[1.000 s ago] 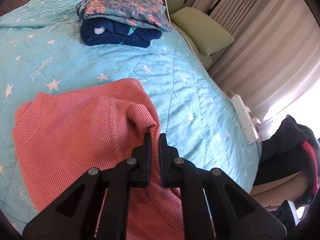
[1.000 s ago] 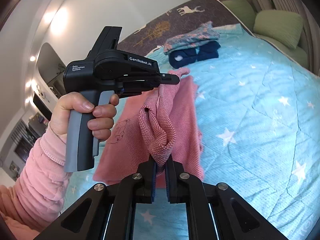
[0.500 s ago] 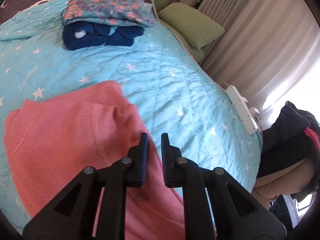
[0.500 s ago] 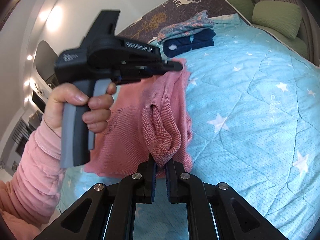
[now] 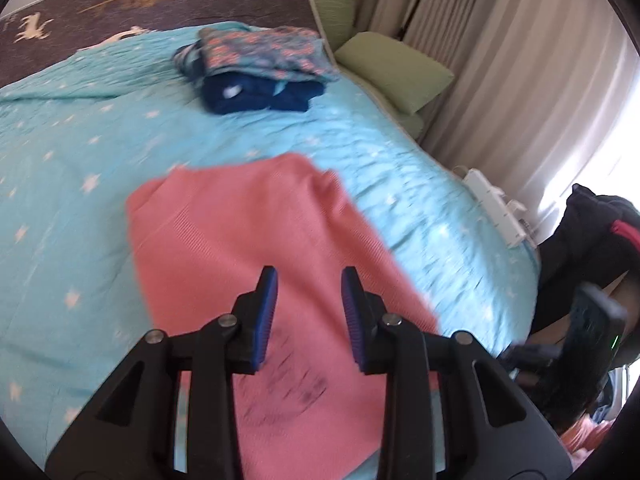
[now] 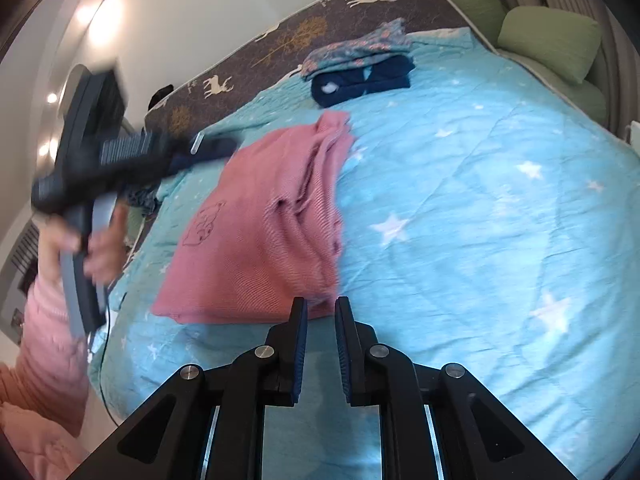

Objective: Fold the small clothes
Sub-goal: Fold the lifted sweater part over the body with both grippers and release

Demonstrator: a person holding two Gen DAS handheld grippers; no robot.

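Dropped since a second ago: pink sweater (image 6: 256, 236), then pinched up in both claws, now lying on the bed's blanket (image 6: 480, 208), folded lengthwise with one half over the other. Left claw (image 5: 308, 312) pulled back above the sweater, jaws opening, blue ribbed pads apart with nothing between them. Right claw (image 6: 320, 340) just off the sweater's near edge, jaws opening by a narrow gap, nothing gripped. Sweater of a fine waffle-like knit, soft and bunched into long ridges along the folded side, smoother on the flat half, with a small dark outline drawing (image 6: 204, 224) on the front; in the left wrist view a smeared dark print (image 5: 288, 384), too blurred to read. Blanket quilted, turquoise, dotted with white stars, stitched in wavy lines. Farther up the bed, well apart from the sweater, a stack of folded clothes (image 5: 256, 68): floral cloth on top, dark navy underneath. Beyond it a dark brown cover (image 5: 160, 0) printed with pale deer and golden trees. Green pillows (image 5: 392, 68), plump and rectangular, beside pleated beige curtains (image 5: 500, 60). Left hand (image 6: 100, 240) in a fuzzy pink sleeve around the grey handle, motion-blurred; lettering on the black housing unreadable.
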